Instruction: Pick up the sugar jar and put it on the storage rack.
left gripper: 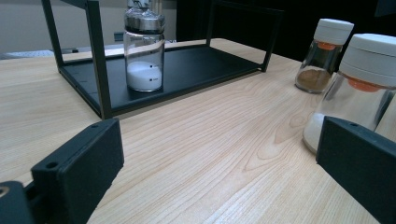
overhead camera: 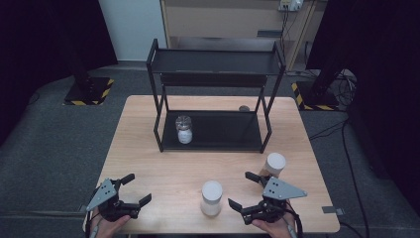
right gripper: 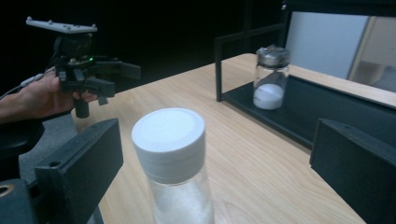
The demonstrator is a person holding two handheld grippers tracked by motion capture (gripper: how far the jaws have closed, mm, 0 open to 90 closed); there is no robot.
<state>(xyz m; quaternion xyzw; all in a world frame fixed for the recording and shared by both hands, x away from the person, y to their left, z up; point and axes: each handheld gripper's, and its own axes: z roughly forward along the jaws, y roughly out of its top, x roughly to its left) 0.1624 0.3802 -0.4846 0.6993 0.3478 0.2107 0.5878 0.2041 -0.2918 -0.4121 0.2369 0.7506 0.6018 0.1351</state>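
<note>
3 jars [overhead camera: 211, 197], apparently 1 inside the rack [overhead camera: 213, 144], 2 outside.

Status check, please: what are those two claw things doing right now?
Left gripper open, idle. Right gripper open, lined up on white-capped jar, not gripping. Nothing between them.

— What colour is the jar [overhead camera: 211, 197] right by the right tool [overhead camera: 246, 190]?
— Clear, with a white lid and white powder.
— And the tool?
— Black. The worktop [overhead camera: 148, 148] is light wood, and the shelf [overhead camera: 213, 94] is black.
</note>
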